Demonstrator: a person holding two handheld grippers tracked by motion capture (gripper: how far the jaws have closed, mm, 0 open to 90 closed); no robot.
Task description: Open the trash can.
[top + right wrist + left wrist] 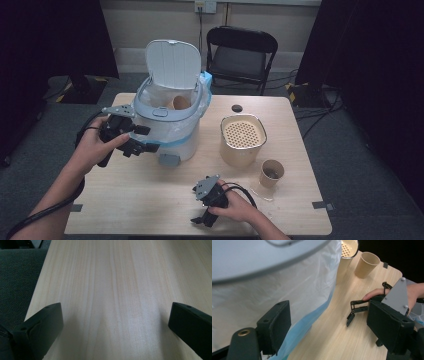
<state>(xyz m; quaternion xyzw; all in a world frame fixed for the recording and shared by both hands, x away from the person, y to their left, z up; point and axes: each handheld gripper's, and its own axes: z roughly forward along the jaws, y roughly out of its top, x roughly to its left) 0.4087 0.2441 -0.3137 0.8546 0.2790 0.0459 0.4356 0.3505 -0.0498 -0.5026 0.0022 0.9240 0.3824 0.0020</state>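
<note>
Bin stands on the far left part of the table, with its white lid flipped up and a paper cup lying inside it. A thin plastic bag lines the bin and hangs over its sides.

The left gripper is right at the near left side of the bin, just under the rim. Its jaws are apart, with nothing between them. In the left gripper view the bag-covered wall lies just ahead and to the left of the jaws, very close. The bin is tall and stands straight up, so the jaws meet its side, not its top.

The right gripper rests low on the near middle of the table, well apart from the bin. Its jaws are apart too, over bare wood.

So the left hand is much nearer the bin. A second paper cup stands at the right, near a tan tub.
</note>
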